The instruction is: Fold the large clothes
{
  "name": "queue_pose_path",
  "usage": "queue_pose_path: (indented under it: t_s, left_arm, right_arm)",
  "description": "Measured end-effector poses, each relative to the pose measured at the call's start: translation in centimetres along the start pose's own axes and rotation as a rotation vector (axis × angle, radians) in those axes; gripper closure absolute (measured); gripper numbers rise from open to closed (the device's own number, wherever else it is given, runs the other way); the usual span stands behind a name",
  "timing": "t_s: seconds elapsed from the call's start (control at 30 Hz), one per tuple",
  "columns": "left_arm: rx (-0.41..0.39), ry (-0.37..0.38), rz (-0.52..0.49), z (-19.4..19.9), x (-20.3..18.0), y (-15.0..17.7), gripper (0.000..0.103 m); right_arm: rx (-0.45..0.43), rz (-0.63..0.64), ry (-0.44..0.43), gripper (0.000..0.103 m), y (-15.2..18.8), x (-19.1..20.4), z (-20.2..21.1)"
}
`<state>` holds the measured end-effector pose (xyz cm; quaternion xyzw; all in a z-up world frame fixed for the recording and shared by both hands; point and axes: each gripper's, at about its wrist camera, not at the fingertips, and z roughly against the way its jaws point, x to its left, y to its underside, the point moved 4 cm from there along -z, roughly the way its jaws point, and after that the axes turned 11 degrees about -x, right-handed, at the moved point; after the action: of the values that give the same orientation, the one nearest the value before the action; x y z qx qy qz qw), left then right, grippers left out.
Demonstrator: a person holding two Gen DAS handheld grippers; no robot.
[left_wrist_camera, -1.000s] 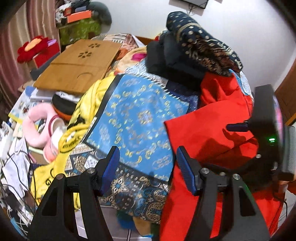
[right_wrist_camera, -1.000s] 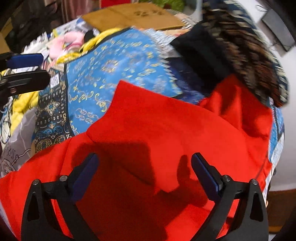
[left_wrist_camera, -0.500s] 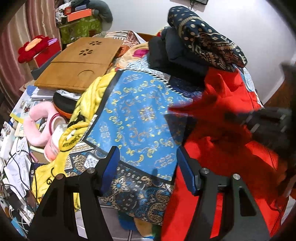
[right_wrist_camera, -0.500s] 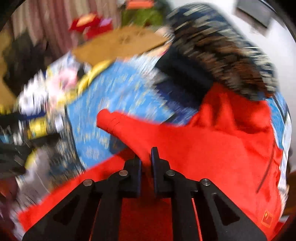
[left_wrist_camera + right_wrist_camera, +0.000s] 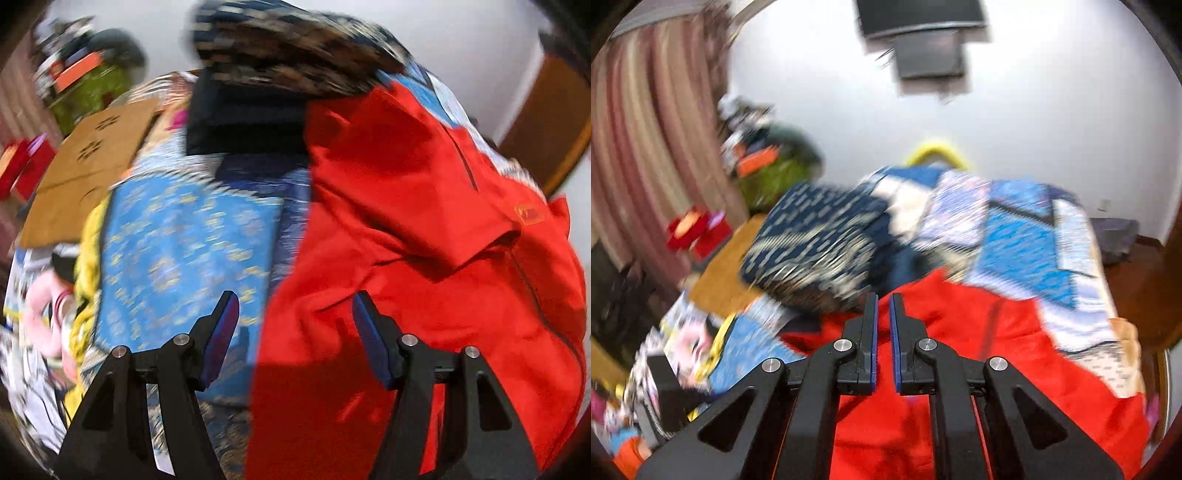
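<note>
A large red garment (image 5: 406, 229) lies spread over a heap of cloths, with a flap folded across its right side. My left gripper (image 5: 295, 321) hangs open just above the garment's left edge, where it meets a blue and gold patterned cloth (image 5: 184, 251); nothing is between its pads. In the right wrist view the red garment (image 5: 1015, 350) runs up to and between the fingers. My right gripper (image 5: 882, 314) is shut, pinching that red fabric, and points up toward the wall. Both views are motion-blurred.
A dark patterned bundle (image 5: 295, 48) and a black cloth (image 5: 243, 122) sit at the back of the heap. To the left are a wooden board (image 5: 92, 162), yellow fabric (image 5: 88, 266) and pink items (image 5: 40, 306). A blue-white quilt (image 5: 1027, 240) lies beyond the garment; a dark screen (image 5: 923, 40) hangs on the wall.
The right gripper went from open over the red garment to shut on it, then rose and tipped up toward the wall. The left gripper shifted right over the garment's edge, staying open.
</note>
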<state>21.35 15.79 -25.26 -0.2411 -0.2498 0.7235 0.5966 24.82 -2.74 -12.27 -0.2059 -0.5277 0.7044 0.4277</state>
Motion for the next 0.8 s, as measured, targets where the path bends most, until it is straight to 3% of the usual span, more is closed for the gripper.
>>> queue_pose_path:
  t_s: [0.1,0.2,0.3,0.37,0.43,0.67,0.8]
  left_arm:
    - [0.036,-0.009,-0.074,-1.9,-2.1,-0.2,0.04]
    - [0.042,0.009,-0.058,-2.4,-3.0,-0.2,0.04]
    - [0.025,0.001,-0.048,-2.2,-3.2,-0.2,0.04]
    - [0.024,-0.012,-0.053,-2.0,-3.2,-0.2,0.04]
    - [0.026,-0.022,-0.06,-1.9,-3.0,0.0,0.04]
    - [0.038,-0.027,-0.063,-2.2,-2.2,0.6,0.04]
    - [0.051,-0.019,-0.068,-2.8,-2.3,1.1,0.04]
  right_arm:
    - [0.003,-0.026,0.041,0.097,-0.3,-2.3,0.6]
    - [0.072,-0.002,0.044,0.097,1.7,-3.2,-0.1]
    - [0.205,0.019,0.002,0.094,4.7,-3.4,-1.6]
    - [0.314,-0.034,-0.054,0.08,7.2,-3.0,-3.5]
    - [0.387,-0.093,-0.088,0.052,8.8,-3.3,-5.0]
    - [0.553,-0.245,-0.196,0.052,13.4,-0.6,-11.8]
    - [0.607,-0.311,-0.19,0.053,14.8,-0.4,-14.7]
